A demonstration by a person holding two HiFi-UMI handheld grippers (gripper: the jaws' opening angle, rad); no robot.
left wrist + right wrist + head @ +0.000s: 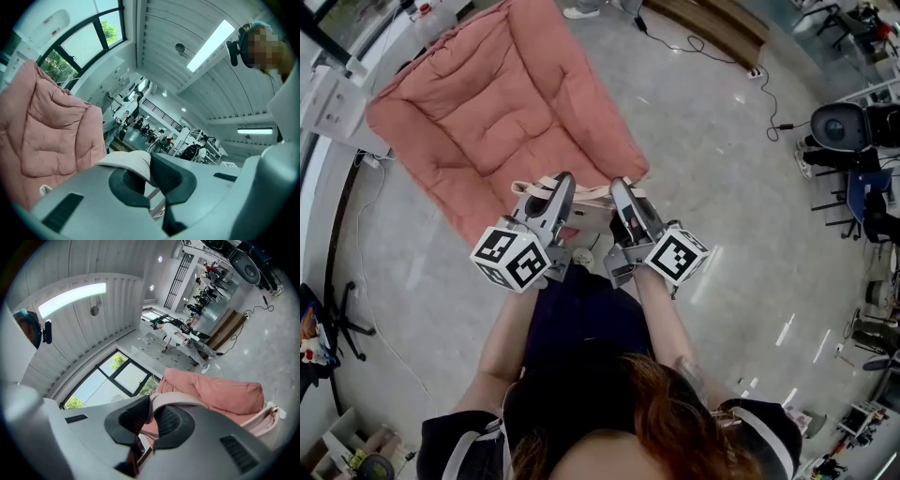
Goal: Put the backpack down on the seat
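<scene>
The seat is a big pink quilted cushion lying on the grey floor ahead of me. A pale pink backpack with cream straps hangs over the seat's near edge, mostly hidden beneath the grippers. My left gripper is shut on one cream strap, which folds over between its pads. Beside it, my right gripper is shut on the other cream strap. In the right gripper view part of the backpack body shows low right, against the seat. The left gripper view has the seat at its left.
A black office chair stands at the right and a wooden bench at the top. Black cables run over the floor behind the seat, and a white cable trails at the left. My dark-clothed legs are right below the grippers.
</scene>
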